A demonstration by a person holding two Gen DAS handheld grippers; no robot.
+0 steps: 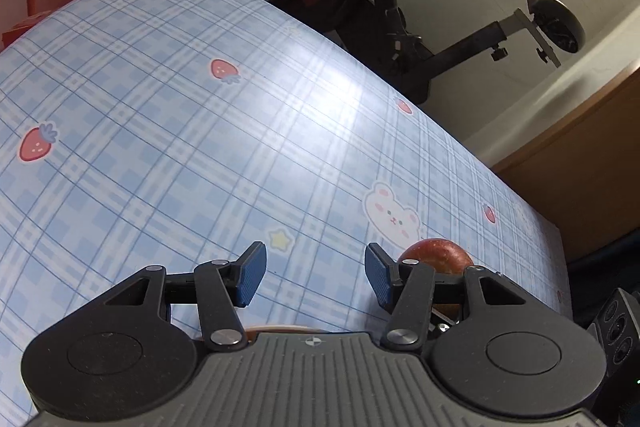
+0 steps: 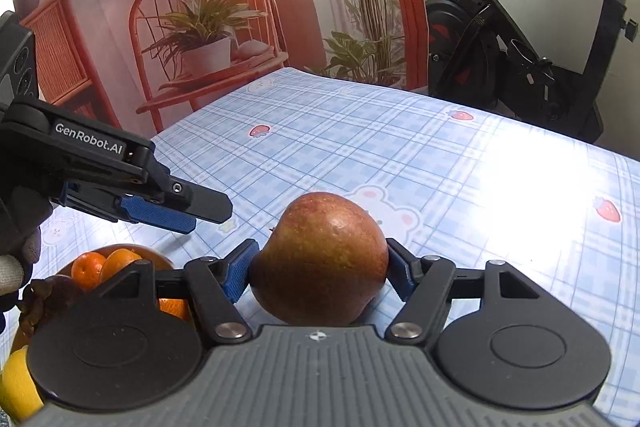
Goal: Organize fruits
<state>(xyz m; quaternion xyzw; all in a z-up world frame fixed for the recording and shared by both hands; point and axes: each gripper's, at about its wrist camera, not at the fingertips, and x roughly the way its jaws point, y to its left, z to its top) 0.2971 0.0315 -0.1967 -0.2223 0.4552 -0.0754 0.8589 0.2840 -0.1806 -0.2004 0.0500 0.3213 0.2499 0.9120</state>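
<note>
My right gripper [image 2: 318, 273] is shut on a red-yellow apple [image 2: 322, 255] and holds it just above the tablecloth. The apple also shows in the left wrist view [image 1: 436, 257], behind the right finger. My left gripper [image 1: 315, 277] is open and empty over the cloth; it also shows from the side in the right wrist view [image 2: 188, 213], to the left of the apple. A wooden bowl [image 2: 158, 259] at lower left holds oranges [image 2: 100, 267], a yellow fruit [image 2: 18, 383] and a dark fruit [image 2: 44, 297].
The table wears a blue plaid cloth [image 1: 200, 147] with bears and strawberries. An exercise bike [image 2: 520, 51] stands beyond the far edge. A backdrop with a red chair and plants [image 2: 208, 27] is behind the table.
</note>
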